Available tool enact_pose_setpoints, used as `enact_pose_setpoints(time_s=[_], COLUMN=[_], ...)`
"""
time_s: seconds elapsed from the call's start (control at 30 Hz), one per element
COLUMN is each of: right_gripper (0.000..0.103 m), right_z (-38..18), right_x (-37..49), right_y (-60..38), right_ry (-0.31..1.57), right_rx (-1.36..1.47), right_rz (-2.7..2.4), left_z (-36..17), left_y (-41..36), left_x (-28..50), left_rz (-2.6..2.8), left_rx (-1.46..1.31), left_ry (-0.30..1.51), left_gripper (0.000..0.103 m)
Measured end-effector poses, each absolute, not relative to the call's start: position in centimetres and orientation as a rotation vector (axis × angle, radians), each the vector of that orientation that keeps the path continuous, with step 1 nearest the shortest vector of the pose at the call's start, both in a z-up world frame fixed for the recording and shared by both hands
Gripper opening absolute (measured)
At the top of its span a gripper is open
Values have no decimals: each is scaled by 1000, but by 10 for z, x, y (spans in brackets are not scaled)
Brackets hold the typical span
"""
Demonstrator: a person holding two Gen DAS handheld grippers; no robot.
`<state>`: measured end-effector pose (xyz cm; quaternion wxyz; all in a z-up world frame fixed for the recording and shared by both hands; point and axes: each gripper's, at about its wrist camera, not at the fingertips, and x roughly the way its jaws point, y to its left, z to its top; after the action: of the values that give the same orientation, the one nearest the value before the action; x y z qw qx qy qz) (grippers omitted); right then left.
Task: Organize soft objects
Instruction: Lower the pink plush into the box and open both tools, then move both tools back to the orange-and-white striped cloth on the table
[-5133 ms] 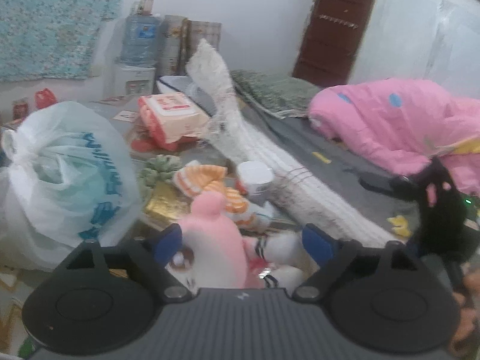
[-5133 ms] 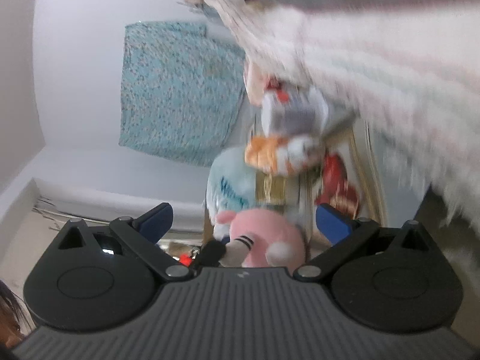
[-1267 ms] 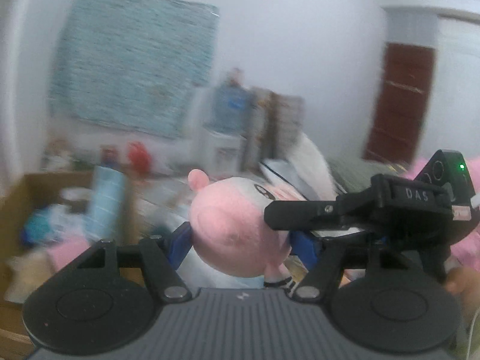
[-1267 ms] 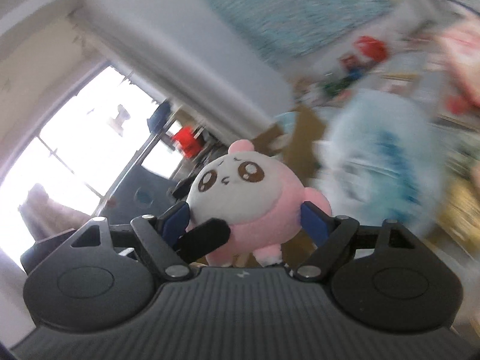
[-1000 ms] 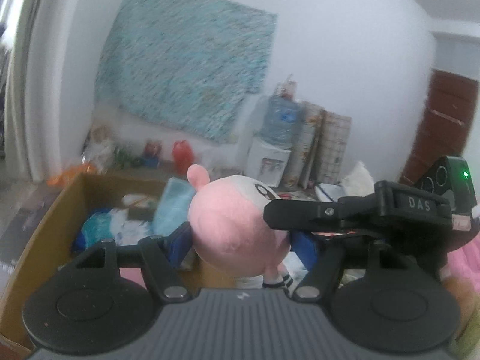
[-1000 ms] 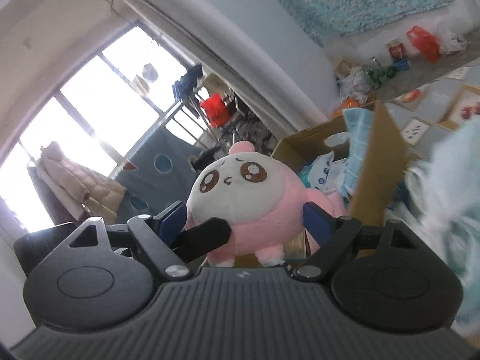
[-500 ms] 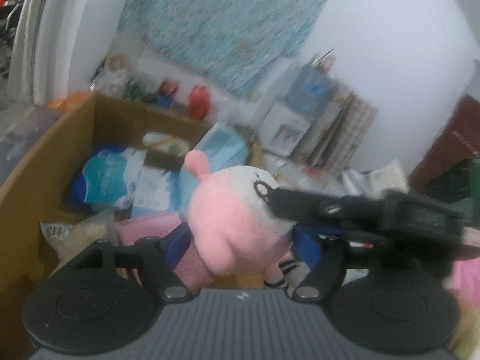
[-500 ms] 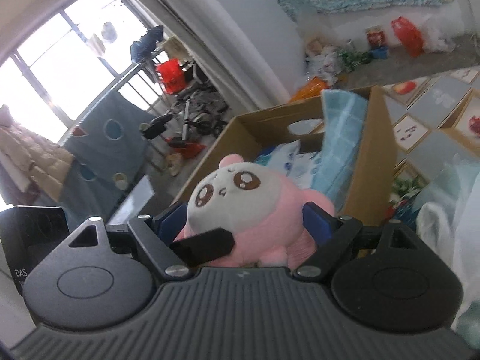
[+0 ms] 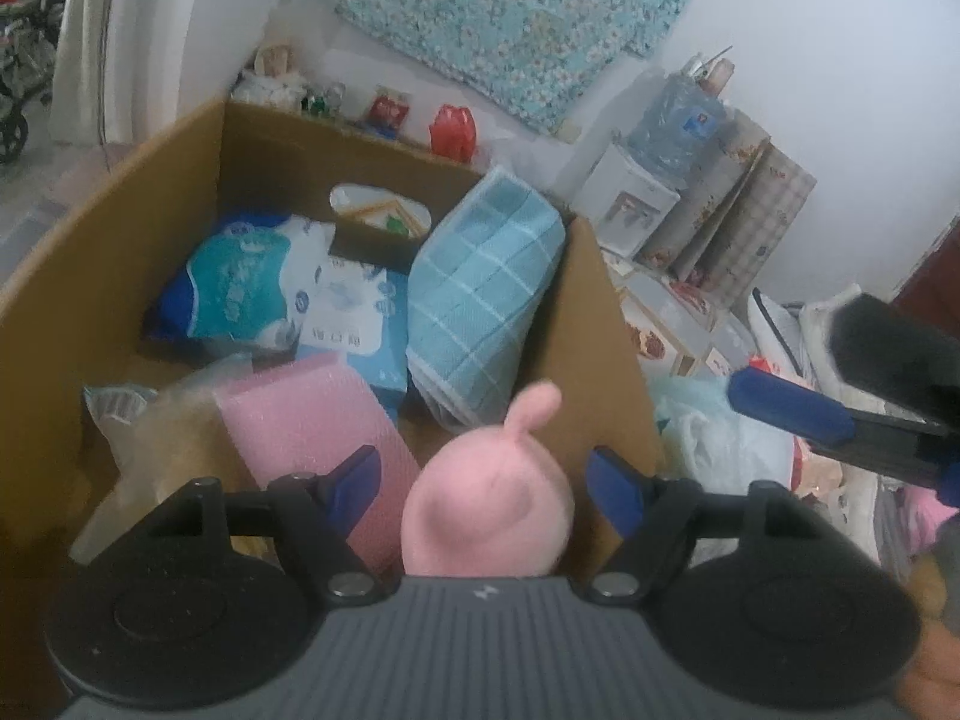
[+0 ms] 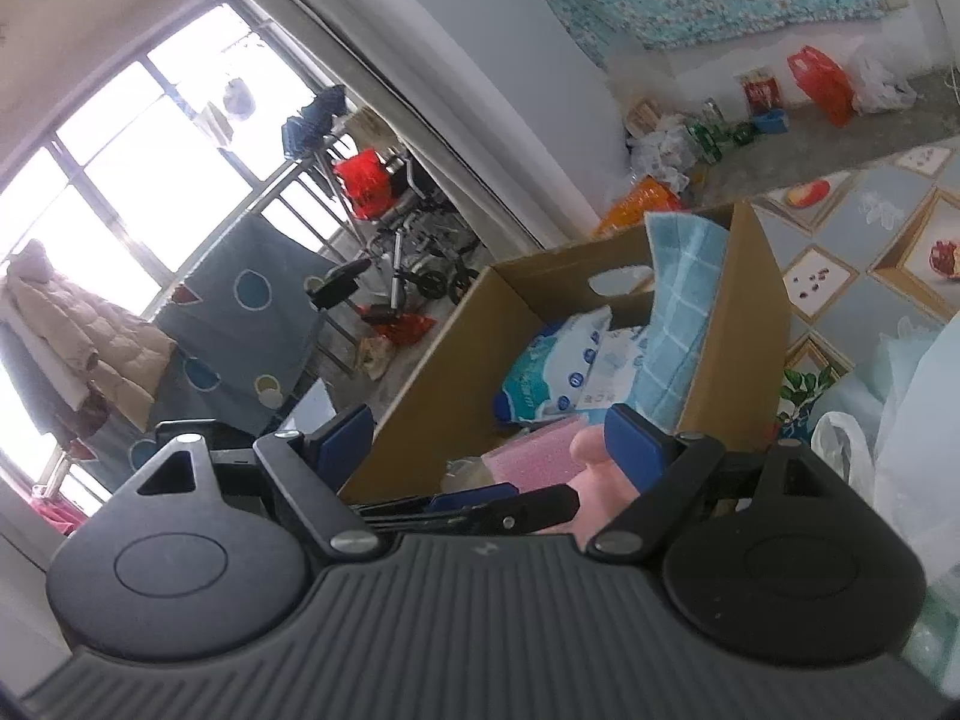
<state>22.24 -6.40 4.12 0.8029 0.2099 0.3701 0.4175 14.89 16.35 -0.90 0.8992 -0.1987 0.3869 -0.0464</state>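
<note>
Two-handed, low over an open cardboard box (image 9: pixel 600 360). Found the left gripper (image 9: pixel 483 471) with its jaws apart and the pink plush toy (image 9: pixel 486 516) between them, clear of both pads, ear pointing up, at the near end of the box. Found the right gripper (image 10: pixel 487 435) spread wide as well, clamped on nothing, with the plush just beside its right finger; could not tell whether touching. Saw one finger of the left gripper crossing beneath the right one. Noted a pink foam block (image 9: pixel 312 414) inside the box, just behind the plush, then a blue checked towel (image 9: pixel 480 300) leaning on the right wall, and blue-and-white tissue packs (image 9: pixel 240 288) beyond. Spotted farther off a red bag (image 9: pixel 453 129), a water dispenser (image 9: pixel 630 204) and a flowered teal cloth (image 9: pixel 510 12) on the wall.
</note>
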Motion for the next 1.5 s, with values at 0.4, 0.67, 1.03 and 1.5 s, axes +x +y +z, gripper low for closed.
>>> enact_pose_setpoints(time_s=[0.4, 0.67, 1.03, 1.5], right_gripper=[99, 102, 102, 85], right_z=[80, 69, -36, -72], right_x=[150, 59, -24, 31], right_y=[-180, -331, -410, -407], right_ry=[642, 501, 527, 606], right_rx=[527, 655, 876, 792], right_rz=[874, 600, 321, 227], left_z=[69, 66, -6, -73], left_y=[104, 9, -117, -172], left_x=[51, -10, -11, 58], left_rz=[-119, -438, -708, -758], left_rx=[-185, -66, 97, 0], left_ry=[499, 464, 593, 732], left_gripper=[98, 102, 101, 71])
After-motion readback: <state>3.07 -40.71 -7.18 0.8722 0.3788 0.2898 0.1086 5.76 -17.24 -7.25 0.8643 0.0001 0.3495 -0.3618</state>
